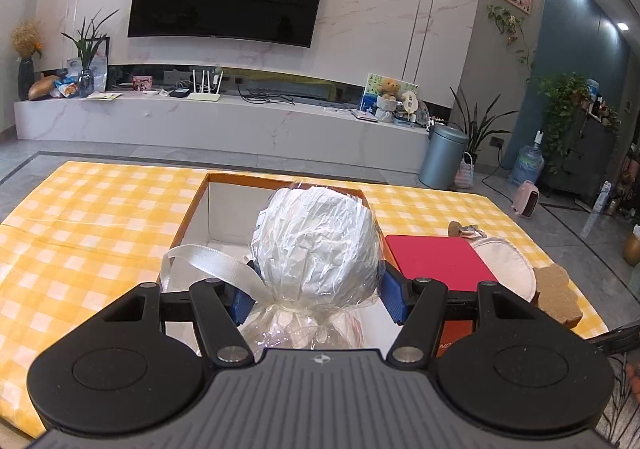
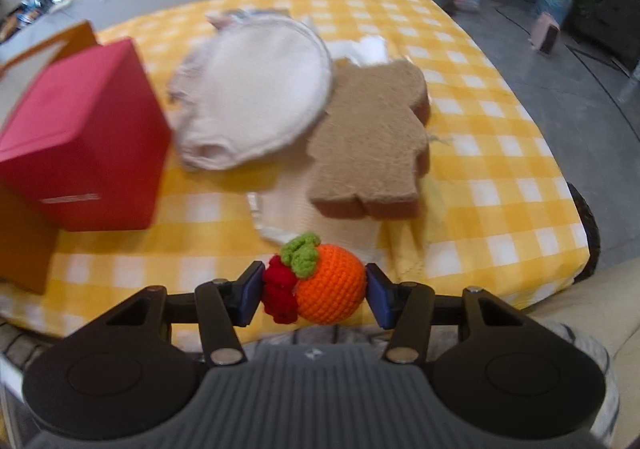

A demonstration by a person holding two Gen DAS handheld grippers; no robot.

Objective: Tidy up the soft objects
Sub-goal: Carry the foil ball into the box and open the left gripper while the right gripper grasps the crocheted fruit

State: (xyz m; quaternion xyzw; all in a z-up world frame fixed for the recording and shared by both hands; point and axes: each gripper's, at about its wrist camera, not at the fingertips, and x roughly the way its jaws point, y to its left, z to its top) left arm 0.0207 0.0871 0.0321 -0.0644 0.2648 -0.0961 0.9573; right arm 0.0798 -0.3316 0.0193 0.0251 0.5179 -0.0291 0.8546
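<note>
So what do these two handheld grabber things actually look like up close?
Both look alike. The left gripper and right gripper each have a grey ribbed body with a small round emblem, two round black discs at the sides, black link arms with silver pivot pins, and two blue ribbed pads. No cables show. Grey cloth shows blurred below the right one.

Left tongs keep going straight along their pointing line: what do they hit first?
Probably the open box. The left tongs are clamped on a wrapped white ball that hangs over the box's opening, so ball and tongs would likely meet its white inner floor or far wall. Depth is unclear.
</note>
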